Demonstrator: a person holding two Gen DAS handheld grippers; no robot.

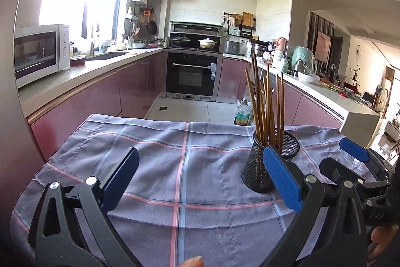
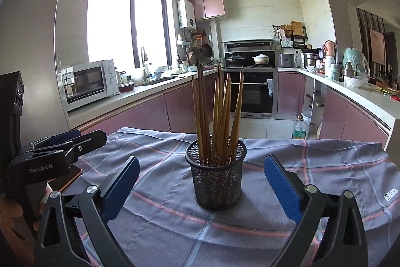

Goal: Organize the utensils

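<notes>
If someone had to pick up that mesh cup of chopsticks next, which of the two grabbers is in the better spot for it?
Probably the right gripper: the mesh cup stands centred ahead of its open jaws. For the left gripper the cup sits off to one side, behind its right finger.

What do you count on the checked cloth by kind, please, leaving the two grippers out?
Mesh holder: 1
Chopsticks standing in the holder: about 10; they overlap, so the exact number is unclear
Loose utensils lying on the checked cloth: 0
Total: about 11 things
</notes>
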